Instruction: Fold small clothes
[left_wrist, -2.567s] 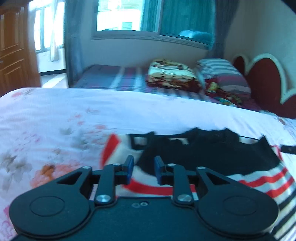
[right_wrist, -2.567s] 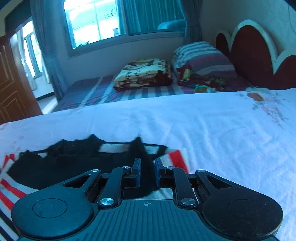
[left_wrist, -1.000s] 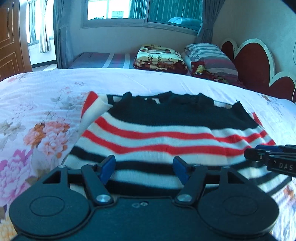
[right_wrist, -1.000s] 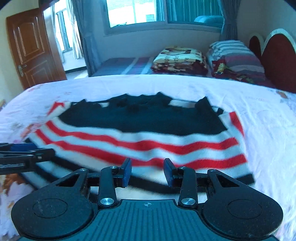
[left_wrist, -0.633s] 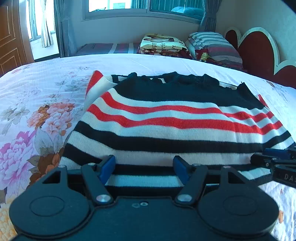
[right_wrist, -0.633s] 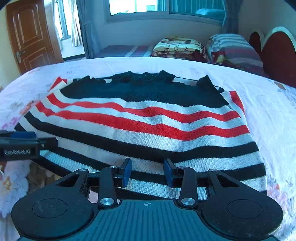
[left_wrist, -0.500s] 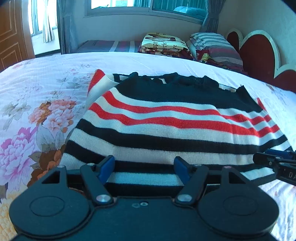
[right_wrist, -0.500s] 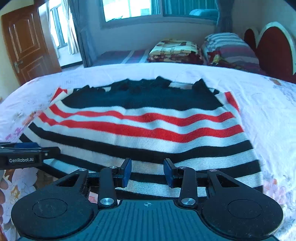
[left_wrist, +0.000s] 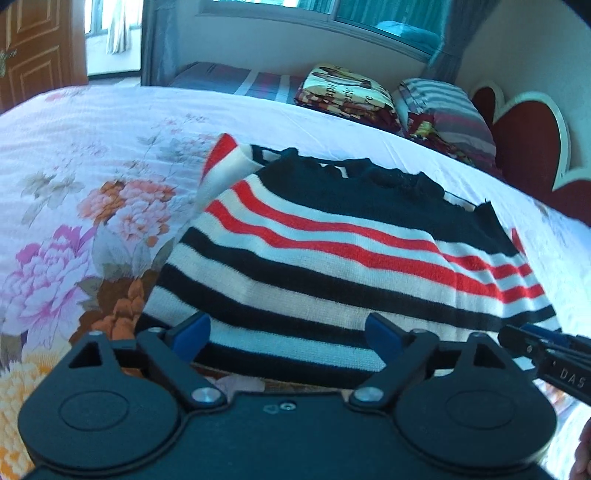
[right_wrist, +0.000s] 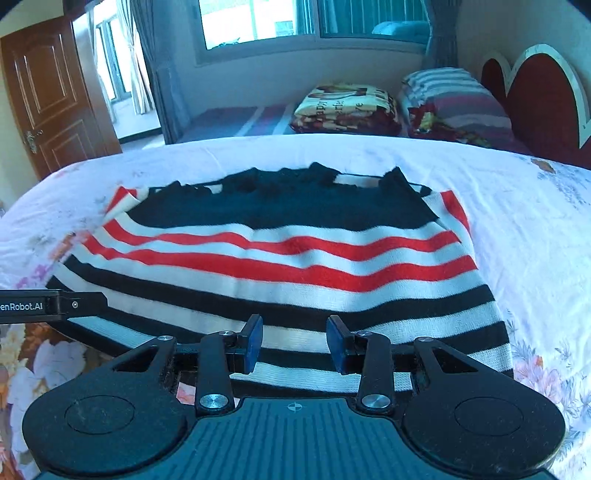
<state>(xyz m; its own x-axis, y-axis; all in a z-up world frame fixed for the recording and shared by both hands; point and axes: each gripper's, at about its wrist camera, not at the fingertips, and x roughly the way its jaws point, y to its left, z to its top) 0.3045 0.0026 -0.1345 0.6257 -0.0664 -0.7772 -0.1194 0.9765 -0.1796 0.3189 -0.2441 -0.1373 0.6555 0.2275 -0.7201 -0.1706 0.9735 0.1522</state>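
Through my left wrist camera, my left gripper (left_wrist: 286, 332) fills the bottom of the frame with its jaws spread wide; they have just been opening further, and nothing is pinched between them, though the near hem of the sweater (left_wrist: 332, 251) shows in the gap. The sweater, striped black, white and red, lies flat across the middle of the frame on the flowered bedspread (left_wrist: 74, 206), its black top part toward the upper centre. At the right edge my right gripper (left_wrist: 546, 354) pokes in beside the sweater's corner. Pillows (left_wrist: 443, 107) sit at the upper right by the red headboard (left_wrist: 528, 147). Through my right wrist camera, my right gripper (right_wrist: 294, 343) stands at the bottom centre, jaws partly apart and clamping nothing, with the sweater's (right_wrist: 280, 251) striped hem visible between them. My left gripper (right_wrist: 51, 302) juts in at the left edge, over the sweater's lower left corner. A wooden door (right_wrist: 51, 92) stands at the upper left.
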